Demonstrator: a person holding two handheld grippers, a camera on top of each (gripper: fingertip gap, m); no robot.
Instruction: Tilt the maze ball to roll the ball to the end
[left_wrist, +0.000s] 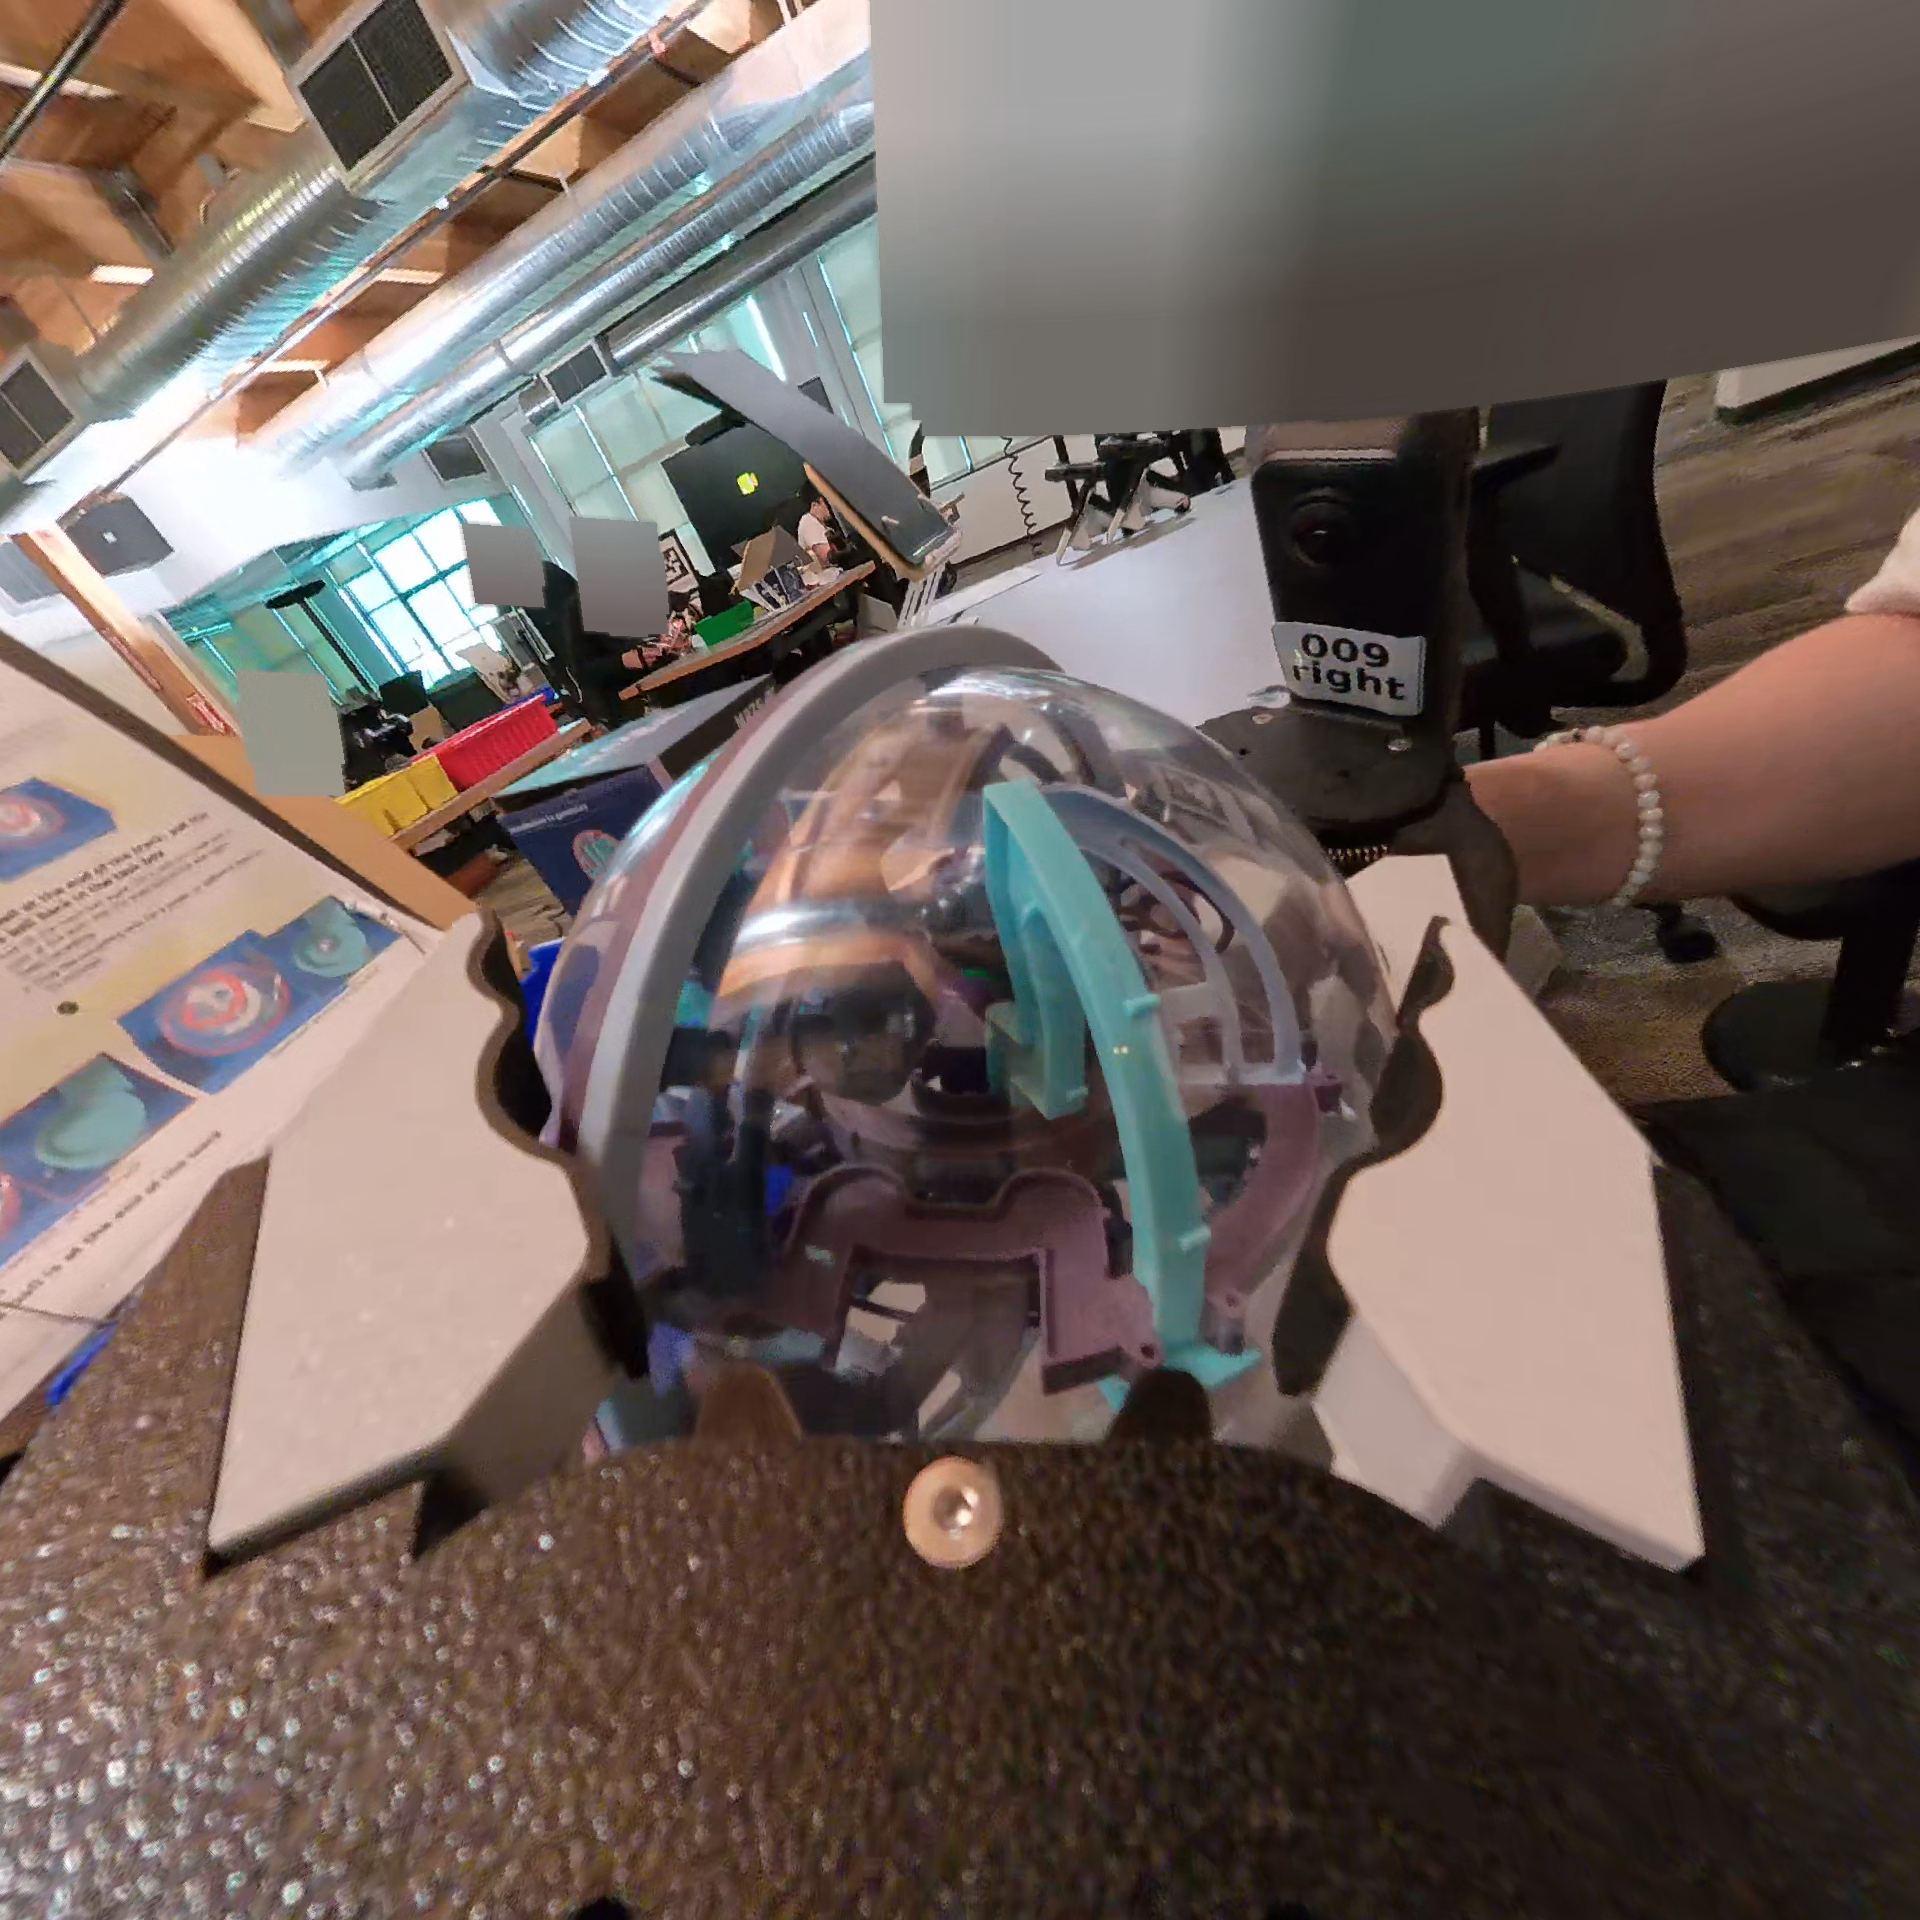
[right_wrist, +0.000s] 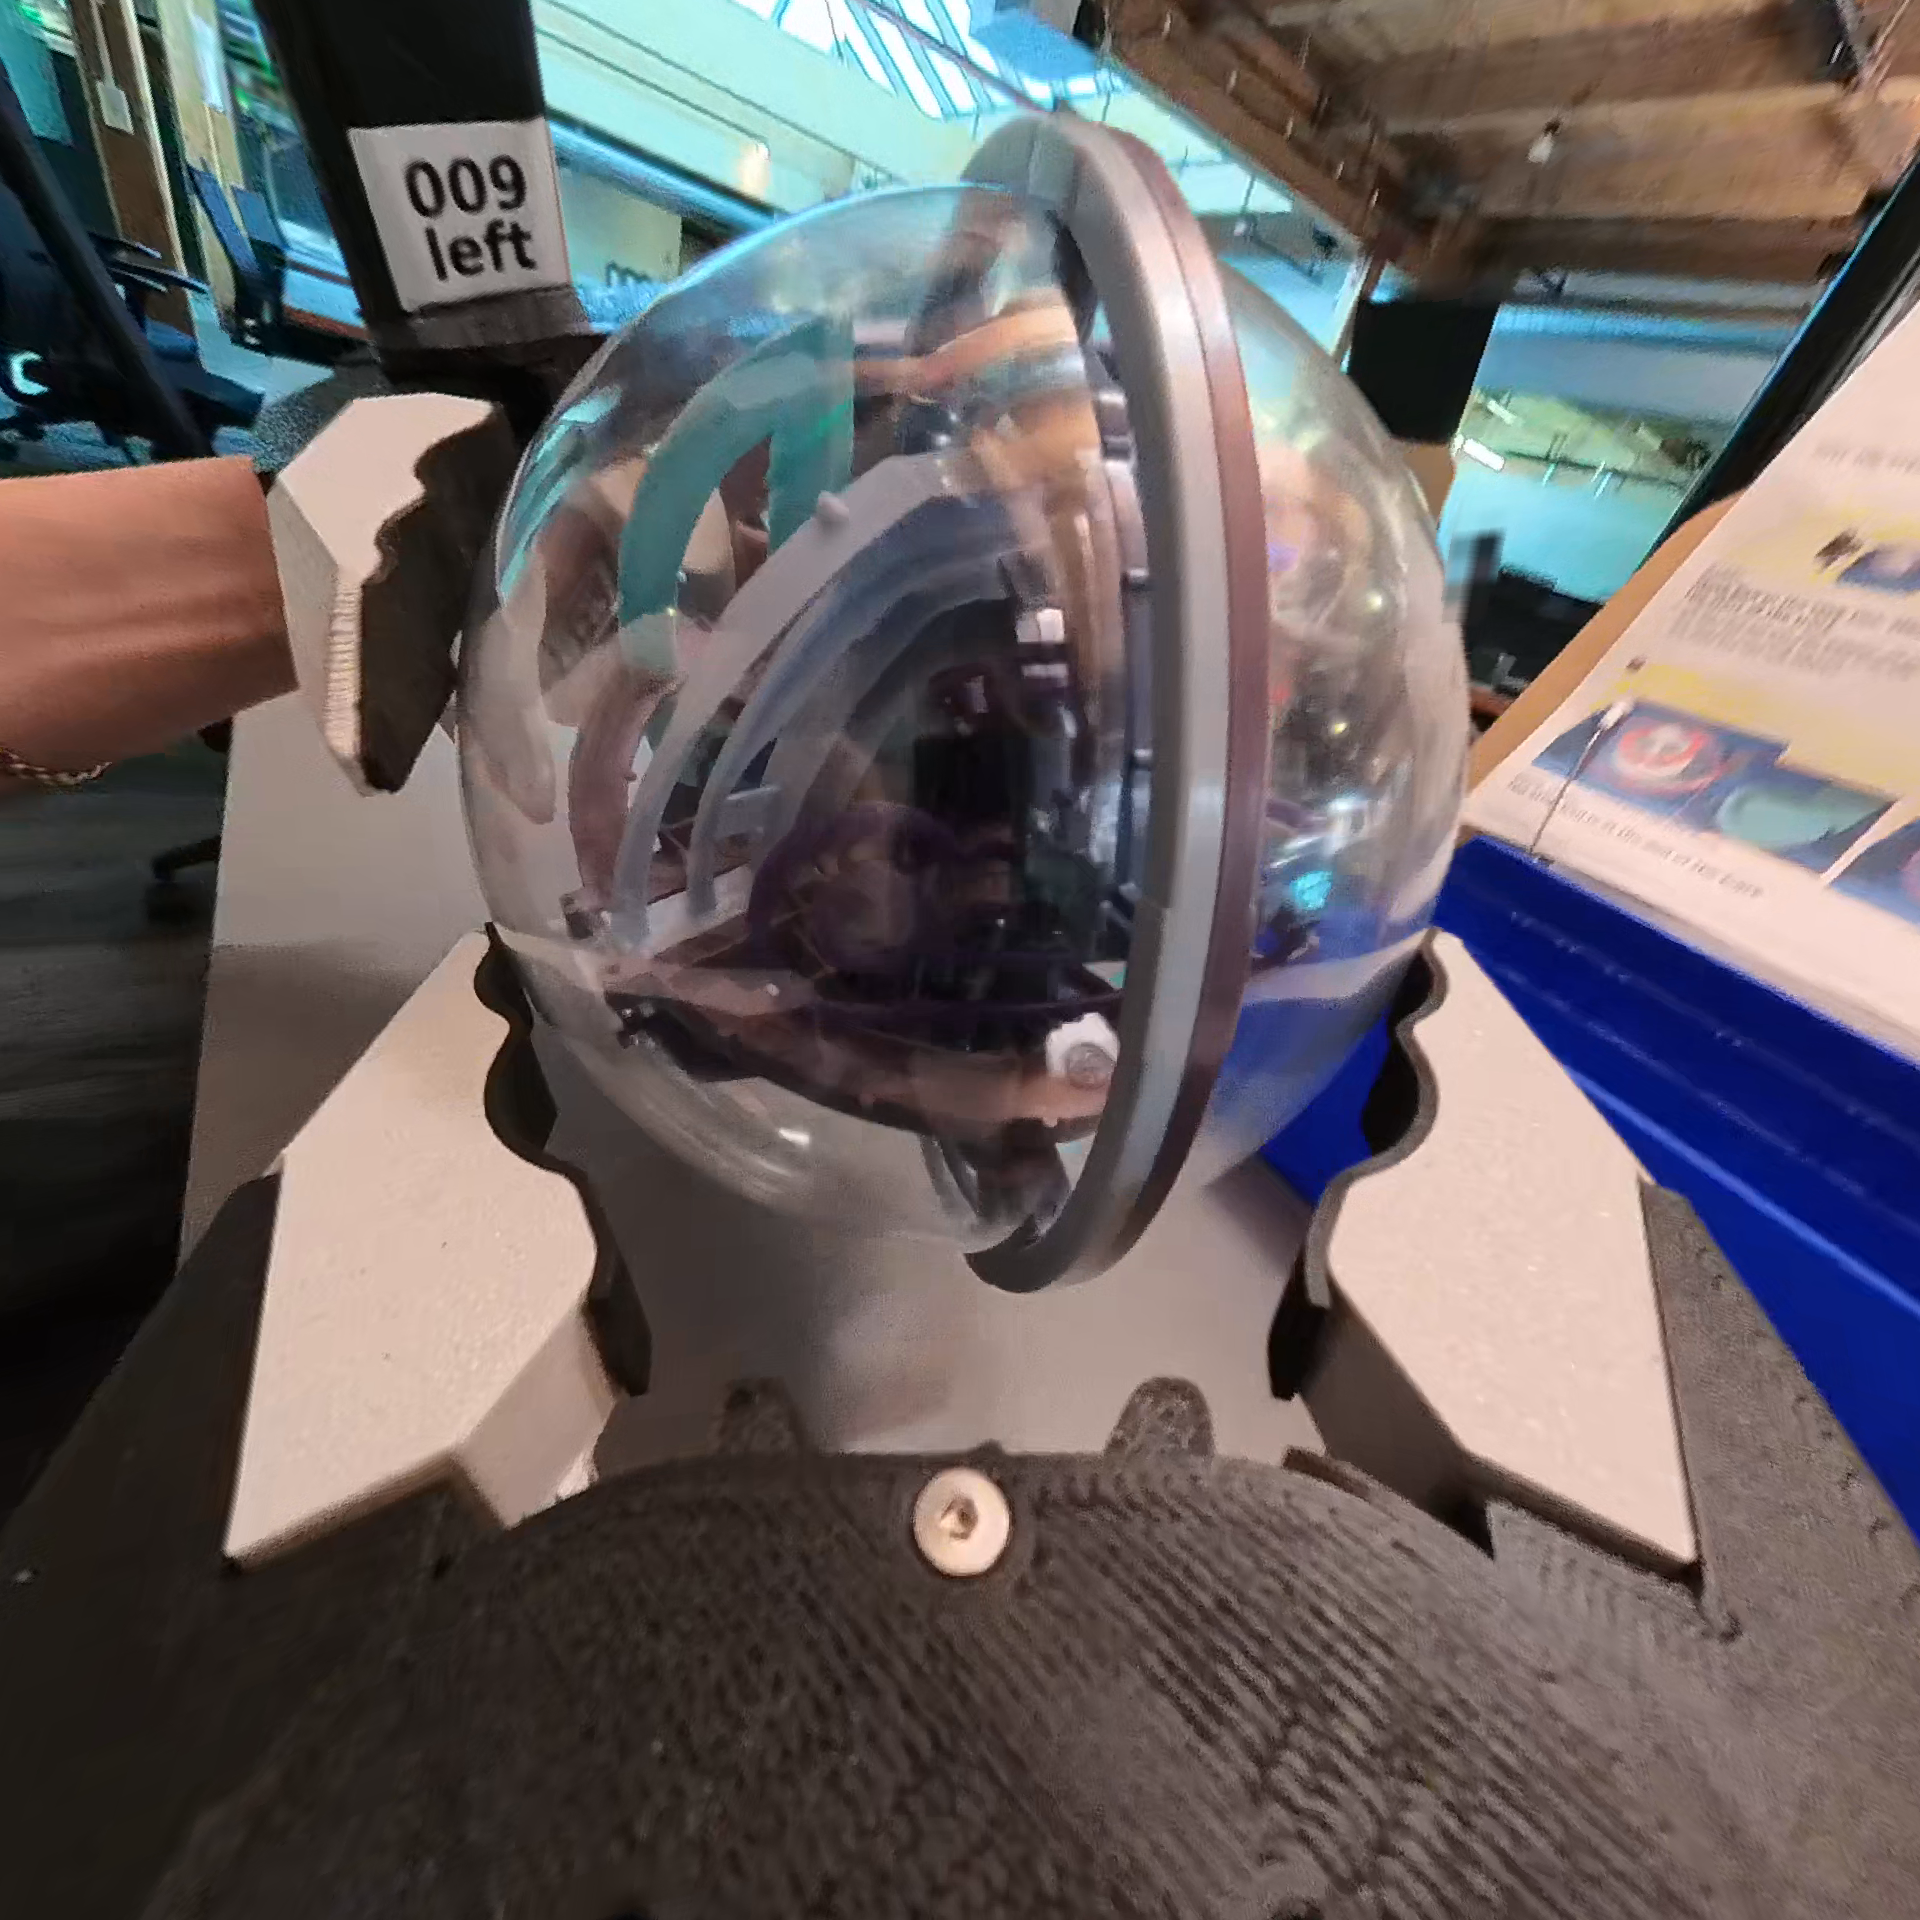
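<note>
The maze ball (left_wrist: 935, 1039) is a clear sphere with a grey ring around it and teal, purple and grey tracks inside. In the left wrist view it sits between my left gripper's (left_wrist: 956, 997) fingers, with the dark pads (left_wrist: 514, 1049) against its sides. In the right wrist view the maze ball (right_wrist: 935, 727) sits between my right gripper's (right_wrist: 961, 997) fingertips, pads (right_wrist: 1403, 1029) touching. The left gripper's finger (right_wrist: 405, 623) presses on its far left side. A small silvery ball (right_wrist: 1086, 1062) lies low, next to the ring. The right gripper's body (left_wrist: 1340, 769) shows behind the sphere.
An instruction sheet on cardboard (left_wrist: 125, 987) stands at the left, and also shows in the right wrist view (right_wrist: 1714, 727) above a blue bin (right_wrist: 1662, 1039). A person's forearm (left_wrist: 1662, 748) reaches in from the right. A black office chair (left_wrist: 1558, 582) and white table (left_wrist: 1143, 582) lie behind.
</note>
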